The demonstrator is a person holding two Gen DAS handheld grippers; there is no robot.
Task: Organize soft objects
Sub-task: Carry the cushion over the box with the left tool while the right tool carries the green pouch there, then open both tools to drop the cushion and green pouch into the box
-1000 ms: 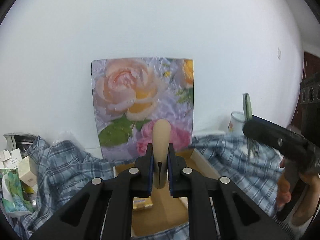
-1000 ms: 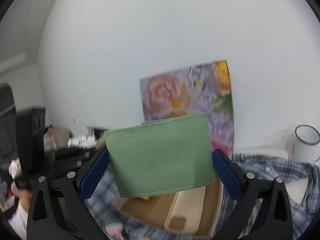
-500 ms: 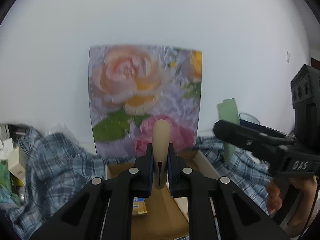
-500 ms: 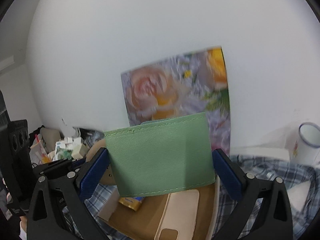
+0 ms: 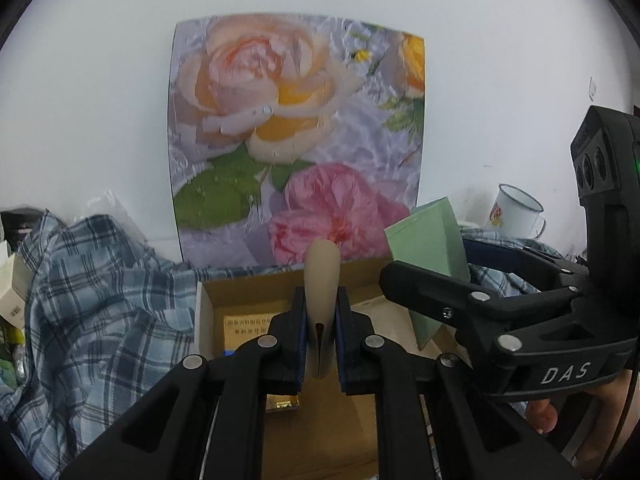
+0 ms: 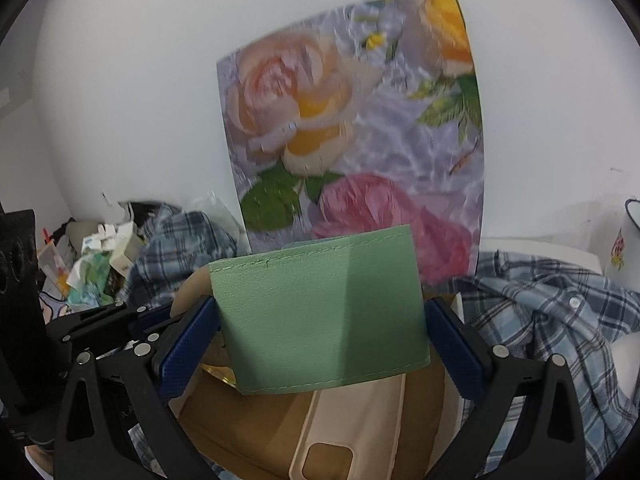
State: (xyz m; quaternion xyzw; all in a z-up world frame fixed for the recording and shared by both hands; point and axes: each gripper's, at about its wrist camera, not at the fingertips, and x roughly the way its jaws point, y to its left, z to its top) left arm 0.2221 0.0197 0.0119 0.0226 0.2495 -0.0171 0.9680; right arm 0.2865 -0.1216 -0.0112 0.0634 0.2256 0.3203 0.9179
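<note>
Holding a beige folded soft piece [image 5: 322, 280] upright, my left gripper [image 5: 320, 322] is clamped on it, now right over the cardboard box [image 5: 256, 300] that a second ago sat farther ahead. My right gripper [image 5: 472, 300] has swung in close on that side. Right wrist view: right gripper [image 6: 320, 316] pinches the green wallet [image 6: 320, 312] by its edges; below it, a beige phone case [image 6: 344, 428] lies in the box. Both items look ready to drop in.

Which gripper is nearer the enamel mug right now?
Right. The right gripper, holding the green wallet, sits just left of the enamel mug; the left gripper is farther left, over the cardboard box.
</note>
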